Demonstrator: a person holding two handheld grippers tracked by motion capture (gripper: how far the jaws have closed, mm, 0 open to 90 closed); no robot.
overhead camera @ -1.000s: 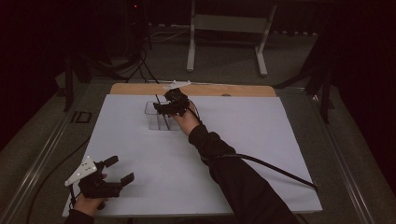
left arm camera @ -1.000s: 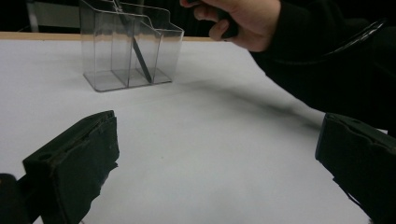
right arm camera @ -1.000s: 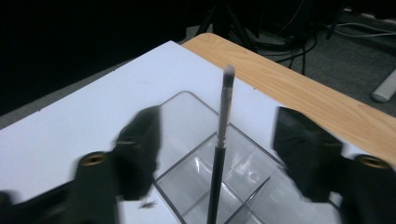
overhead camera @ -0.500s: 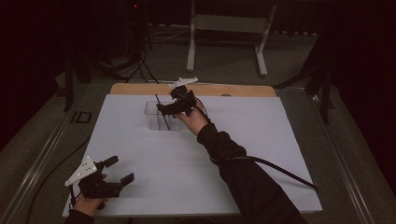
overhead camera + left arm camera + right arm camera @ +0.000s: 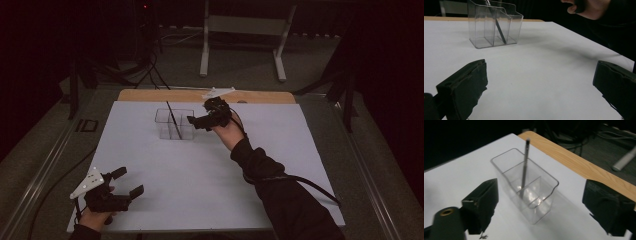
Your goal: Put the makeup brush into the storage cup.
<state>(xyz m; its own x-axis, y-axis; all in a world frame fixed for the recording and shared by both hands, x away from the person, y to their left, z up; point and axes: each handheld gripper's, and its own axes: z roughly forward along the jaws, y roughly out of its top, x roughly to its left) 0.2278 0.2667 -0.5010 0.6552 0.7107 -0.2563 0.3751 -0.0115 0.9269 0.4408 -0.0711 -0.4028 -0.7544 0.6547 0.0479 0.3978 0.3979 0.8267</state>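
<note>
Black left gripper (image 5: 122,182) rests at the table's (image 5: 300,150) near-left corner, jaws wide, empty. Clear divided holder (image 5: 174,124) mid-table, dark pen (image 5: 173,120) leaning inside. Right gripper (image 5: 198,122) just beside it, jaws just opened, nothing between.

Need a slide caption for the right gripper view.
Open right claw facing a clear divided holder with a dark pen standing inside.

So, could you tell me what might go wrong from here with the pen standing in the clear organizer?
1. The pen leans tilted in the clear organizer, its top above the rim; the right gripper, jaws just opened and empty, is close beside it and could clip it.
2. The organizer looks light, so a bump might slide or tip it on the white sheet.
3. The left gripper rests open near the table's front edge, too far off to steady anything.
</note>
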